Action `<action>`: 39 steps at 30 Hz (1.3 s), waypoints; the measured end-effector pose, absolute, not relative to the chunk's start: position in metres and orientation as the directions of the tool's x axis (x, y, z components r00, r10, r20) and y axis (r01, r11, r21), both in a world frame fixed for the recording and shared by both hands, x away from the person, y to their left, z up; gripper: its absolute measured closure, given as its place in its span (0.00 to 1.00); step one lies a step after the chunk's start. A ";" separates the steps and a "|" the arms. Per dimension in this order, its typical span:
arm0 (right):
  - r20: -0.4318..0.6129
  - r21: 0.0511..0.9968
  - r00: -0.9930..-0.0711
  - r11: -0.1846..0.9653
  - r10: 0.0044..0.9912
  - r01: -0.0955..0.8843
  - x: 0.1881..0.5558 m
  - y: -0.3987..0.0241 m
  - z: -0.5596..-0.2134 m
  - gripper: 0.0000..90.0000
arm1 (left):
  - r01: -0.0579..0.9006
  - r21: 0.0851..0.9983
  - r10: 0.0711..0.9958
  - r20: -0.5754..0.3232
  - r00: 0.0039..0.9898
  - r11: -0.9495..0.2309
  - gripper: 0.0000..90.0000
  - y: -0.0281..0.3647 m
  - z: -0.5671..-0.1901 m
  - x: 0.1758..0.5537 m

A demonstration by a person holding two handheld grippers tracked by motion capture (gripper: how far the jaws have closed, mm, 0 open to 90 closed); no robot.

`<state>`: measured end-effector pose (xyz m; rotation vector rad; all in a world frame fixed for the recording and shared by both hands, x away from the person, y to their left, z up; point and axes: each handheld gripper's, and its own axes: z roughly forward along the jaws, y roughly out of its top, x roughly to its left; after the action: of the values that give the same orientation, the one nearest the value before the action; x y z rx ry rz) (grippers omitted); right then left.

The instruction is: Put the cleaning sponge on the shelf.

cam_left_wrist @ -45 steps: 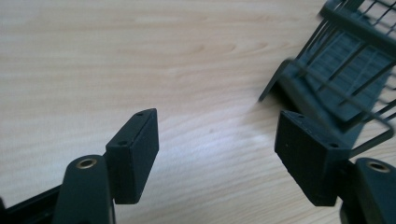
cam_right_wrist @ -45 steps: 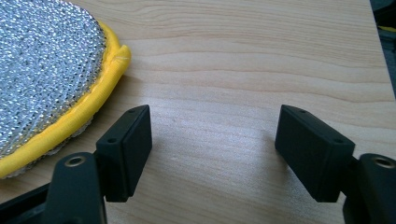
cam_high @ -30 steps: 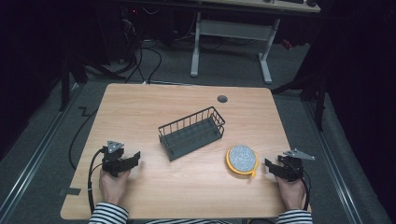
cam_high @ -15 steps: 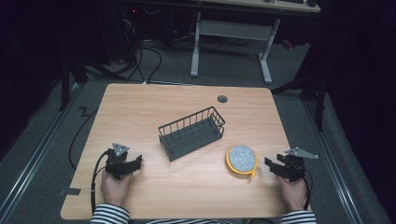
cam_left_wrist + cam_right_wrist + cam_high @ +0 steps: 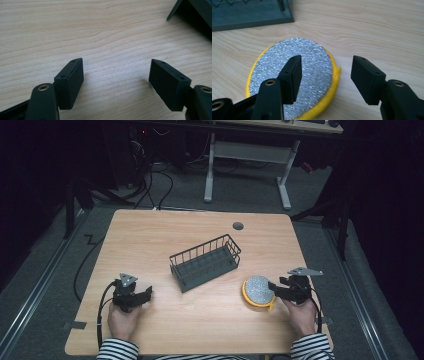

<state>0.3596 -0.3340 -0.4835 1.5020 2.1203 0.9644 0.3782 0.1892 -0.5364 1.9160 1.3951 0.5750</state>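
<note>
The right claw (image 5: pixel 325 75) is being held wide, with nothing between its jaws, low over the near-right part of the surface (image 5: pixel 165 235). One jaw is hanging over the silver face of the round scouring pad (image 5: pixel 297 75), the other beyond the pad's yellow rim, so the rim is being straddled. In the high view the same right claw (image 5: pixel 274 289) is seen just beside the scouring pad (image 5: pixel 257 291), which is lying flat to the right of the wire basket (image 5: pixel 205 262).

The step in hand is judged to be the grasp of the pad by its edge. For that to be done well, the claw should be lowered until the rim is sitting deep between the pads, then closed squarely; a shallow pinch on the soft foam is likely to slip, and a tilted approach could push the pad across the wood.

The left claw (image 5: pixel 116 75) is being held wide too, empty, over bare wood at the near-left, well apart from the basket.

The surface is pale wood grain with a cable port (image 5: pixel 238 226) near the far edge. Around it the room is dark, with grey carpet, trailing cables and a white desk frame (image 5: pixel 247 165) beyond.
</note>
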 end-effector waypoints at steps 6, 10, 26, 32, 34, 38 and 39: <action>0.100 0.690 -0.375 0.208 0.922 0.693 0.372 -0.326 -0.486 0.46 | 0.640 0.746 0.945 -0.044 0.325 -0.185 0.32 0.189 -0.536 0.378; 0.094 0.672 -0.368 0.214 0.925 0.709 0.378 -0.326 -0.489 0.46 | 0.640 0.747 0.944 -0.050 0.326 -0.181 0.32 0.190 -0.536 0.378; 0.207 0.582 -0.383 0.201 0.900 0.788 0.393 -0.333 -0.504 0.64 | 0.639 0.750 0.942 -0.068 0.330 -0.170 0.32 0.191 -0.536 0.379; 0.195 0.576 -0.409 0.233 0.892 0.783 0.394 -0.332 -0.503 0.75 | 0.641 0.750 0.941 -0.076 0.330 -0.164 0.33 0.192 -0.536 0.379; 0.171 0.578 -0.421 0.255 0.891 0.775 0.394 -0.329 -0.501 0.79 | 0.640 0.752 0.941 -0.079 0.328 -0.160 0.33 0.192 -0.536 0.379; 0.152 0.573 -0.433 0.277 0.889 0.771 0.394 -0.327 -0.499 0.86 | 0.640 0.752 0.939 -0.087 0.332 -0.156 0.33 0.193 -0.536 0.380; 0.156 0.573 -0.435 0.277 0.887 0.771 0.394 -0.327 -0.498 0.86 | 0.640 0.752 0.939 -0.087 0.332 -0.156 0.33 0.193 -0.536 0.380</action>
<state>0.3944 -0.3274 -0.4983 1.5475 2.3483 0.8786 0.3797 0.1929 -0.5364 1.8847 1.3903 0.5336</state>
